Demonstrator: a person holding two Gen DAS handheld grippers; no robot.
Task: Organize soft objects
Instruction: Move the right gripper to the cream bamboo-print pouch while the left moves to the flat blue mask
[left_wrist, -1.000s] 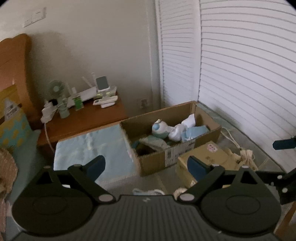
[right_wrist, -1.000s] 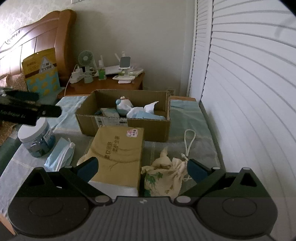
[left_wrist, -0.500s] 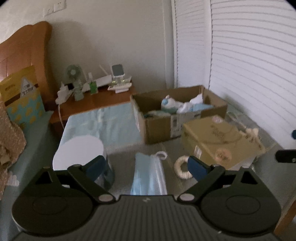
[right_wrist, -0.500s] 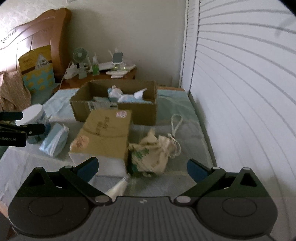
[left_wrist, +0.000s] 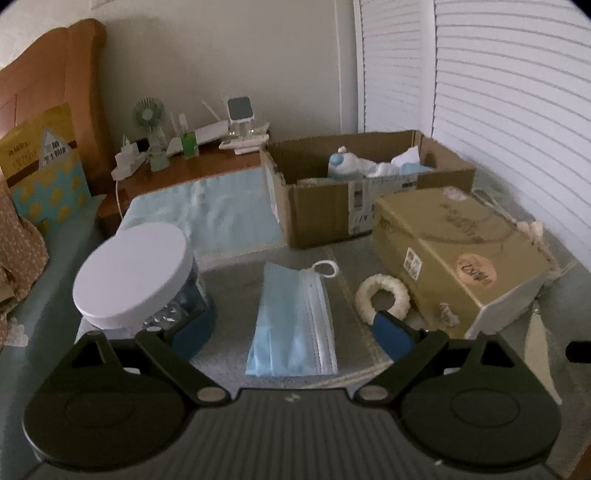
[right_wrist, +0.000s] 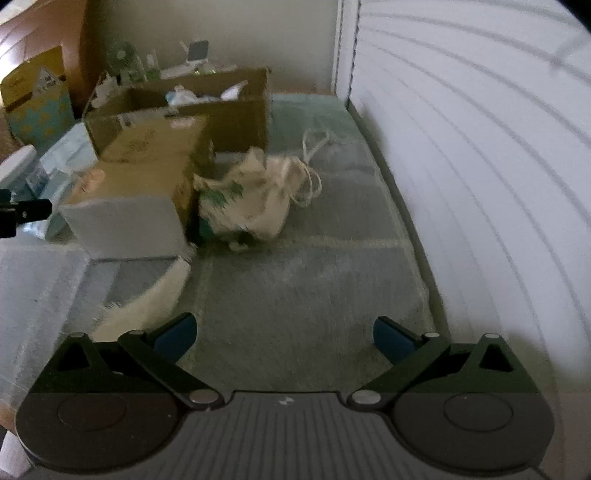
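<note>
A stack of blue face masks (left_wrist: 291, 321) lies on the grey cloth just ahead of my open left gripper (left_wrist: 291, 334). A fluffy white ring (left_wrist: 382, 297) rests to its right. The open cardboard box (left_wrist: 317, 210) behind holds a blue-and-white plush toy (left_wrist: 341, 166) and pale cloths. In the right wrist view my right gripper (right_wrist: 282, 338) is open above bare cloth, well short of a cream drawstring bag (right_wrist: 251, 195) with green print. A white fluffy piece (right_wrist: 144, 306) lies by its left finger. The same box (right_wrist: 236, 118) stands behind.
A tan carton (left_wrist: 454, 247) lies right of the masks, and a white-lidded jar (left_wrist: 136, 273) stands left. A bedside table (left_wrist: 188, 170) carries a fan and small devices. White slatted doors (right_wrist: 480, 147) line the right side. The other gripper's tip (right_wrist: 22, 214) shows at the left edge.
Both grippers have drawn back and lowered toward the near side. The masks, jar and ring came into the left view; the bag now sits farther ahead of the right gripper.
</note>
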